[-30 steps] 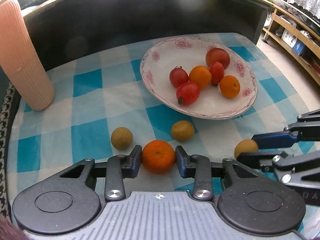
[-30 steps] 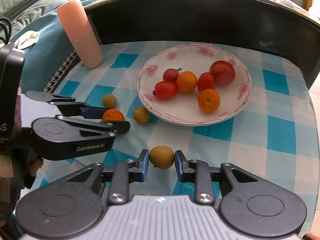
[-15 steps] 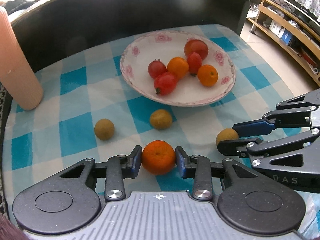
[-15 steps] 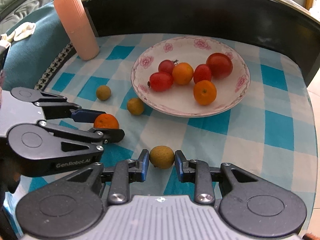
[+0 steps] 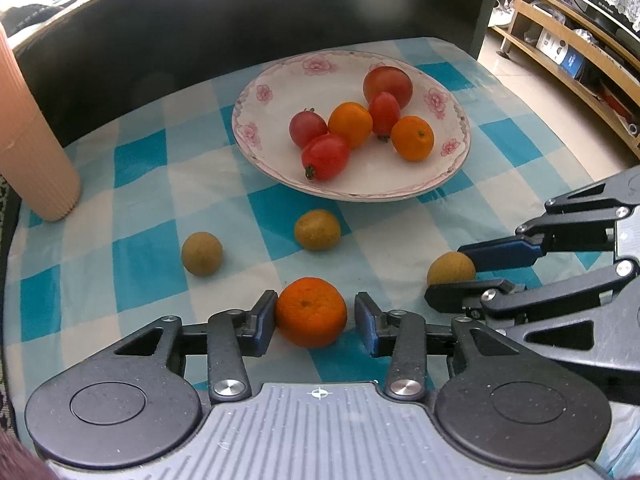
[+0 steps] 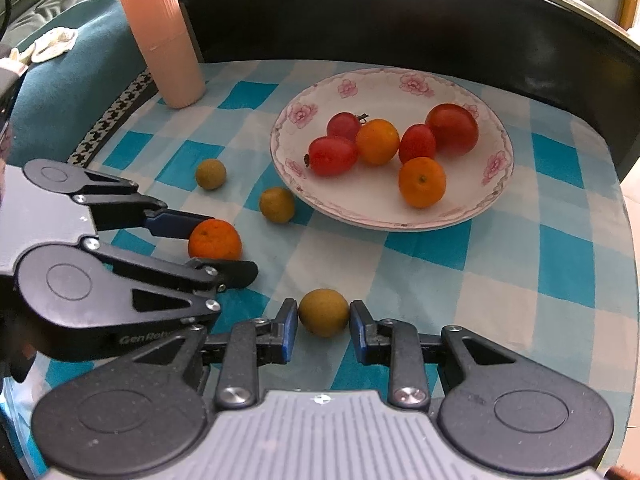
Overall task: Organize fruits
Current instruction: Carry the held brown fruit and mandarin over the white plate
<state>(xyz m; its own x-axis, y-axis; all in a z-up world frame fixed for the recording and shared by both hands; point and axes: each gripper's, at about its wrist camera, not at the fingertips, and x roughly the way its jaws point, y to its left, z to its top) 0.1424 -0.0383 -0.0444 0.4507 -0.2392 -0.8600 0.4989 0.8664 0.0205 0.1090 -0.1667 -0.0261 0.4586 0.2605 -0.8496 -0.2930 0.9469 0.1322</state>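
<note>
A white floral plate [image 5: 280, 80] [image 6: 460, 80] holds several tomatoes and two oranges. An orange [image 5: 311, 312] [image 6: 215, 239] sits between the fingers of my left gripper [image 5: 316, 314] [image 6: 218, 246]. The left pad touches it and a narrow gap shows at the right pad. My right gripper [image 6: 324, 318] [image 5: 452, 270] is shut on a tan longan [image 6: 324, 317] [image 5: 450, 268] low over the checked cloth. Two more longans [image 5: 202, 254] [image 5: 317, 235] lie on the cloth between the grippers and the plate.
A ribbed pink cup [image 5: 28, 140] [image 6: 162, 36] stands at the cloth's back left. A dark curved rail [image 5: 240, 12] rises behind the plate. The table ends at the right, with floor and a wooden shelf [image 5: 560, 40] beyond.
Both grippers drew back from the plate with their fruit over the last second. The left fingers now stand slightly wider, leaving a gap at the orange's right side.
</note>
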